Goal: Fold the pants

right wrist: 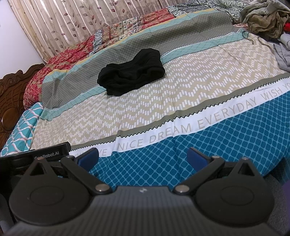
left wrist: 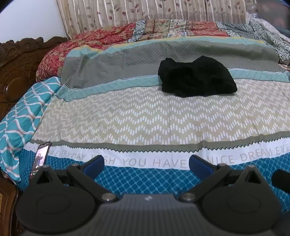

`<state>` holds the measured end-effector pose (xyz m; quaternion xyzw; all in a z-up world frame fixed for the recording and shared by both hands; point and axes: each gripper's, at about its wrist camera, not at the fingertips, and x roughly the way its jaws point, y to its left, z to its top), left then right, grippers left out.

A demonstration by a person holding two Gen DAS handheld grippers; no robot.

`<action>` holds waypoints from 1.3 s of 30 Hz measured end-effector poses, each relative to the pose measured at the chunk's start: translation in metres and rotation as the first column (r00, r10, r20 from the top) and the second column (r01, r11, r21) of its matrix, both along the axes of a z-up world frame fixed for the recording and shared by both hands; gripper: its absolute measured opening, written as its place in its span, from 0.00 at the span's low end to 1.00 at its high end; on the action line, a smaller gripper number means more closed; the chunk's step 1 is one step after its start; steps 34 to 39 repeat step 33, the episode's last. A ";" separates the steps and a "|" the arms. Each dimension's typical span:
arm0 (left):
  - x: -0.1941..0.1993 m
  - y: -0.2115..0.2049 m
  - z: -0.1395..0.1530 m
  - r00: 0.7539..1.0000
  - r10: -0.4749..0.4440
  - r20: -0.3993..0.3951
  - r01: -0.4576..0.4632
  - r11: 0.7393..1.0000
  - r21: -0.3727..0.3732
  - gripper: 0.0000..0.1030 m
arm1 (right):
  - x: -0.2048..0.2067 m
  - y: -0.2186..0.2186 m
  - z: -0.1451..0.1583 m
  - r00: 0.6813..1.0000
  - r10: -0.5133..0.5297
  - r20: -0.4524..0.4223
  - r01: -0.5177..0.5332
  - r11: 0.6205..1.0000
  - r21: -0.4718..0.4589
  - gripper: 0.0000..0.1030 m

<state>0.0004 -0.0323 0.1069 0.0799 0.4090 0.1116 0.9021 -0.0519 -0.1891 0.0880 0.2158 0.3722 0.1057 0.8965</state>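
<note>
Bedroom scene, seen from 2 cameras low over a bed. Its spread (left wrist: pixel 145 116) runs in bands: grey at the top, teal, beige zigzag across the middle, then a white strip with grey lettering, then blue lattice at the bottom. Pleated curtains (left wrist: pixel 145 10) with a leaf print fill the top of both views. A carved wooden headboard (left wrist: pixel 16 72) sits at the left edge, with a red floral quilt (left wrist: pixel 87 40) bunched beside it in the upper left.

Black pants (left wrist: pixel 196 77) lie in a rumpled, loosely folded bundle on the spread, right of centre in the upper half of the left view, straddling the grey, teal and beige bands. In the right view the pants (right wrist: pixel 131 71) appear left of centre in the upper half.

Both grippers sit at the bottom of their views, well apart from the pants. The left gripper (left wrist: pixel 146 164) has its blue-padded jaws spread wide, holding nothing. The right gripper (right wrist: pixel 142 159) is likewise spread wide and empty.

A phone (left wrist: pixel 40 158) with a lit screen leans at the lower left of the left view. A heap of clothes (right wrist: pixel 262 18) fills the upper right corner of the right view.
</note>
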 end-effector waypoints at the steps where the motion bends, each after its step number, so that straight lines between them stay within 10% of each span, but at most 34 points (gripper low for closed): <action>1: 0.001 0.001 -0.001 1.000 0.001 -0.009 -0.001 1.000 -0.008 1.00 | 0.000 0.000 0.000 1.000 0.000 0.000 0.000 1.000 0.000 1.00; 39: 0.006 -0.006 -0.014 0.994 -0.054 -0.092 0.048 0.996 -0.070 1.00 | 0.002 0.001 -0.001 1.000 -0.013 0.004 0.014 1.000 -0.011 1.00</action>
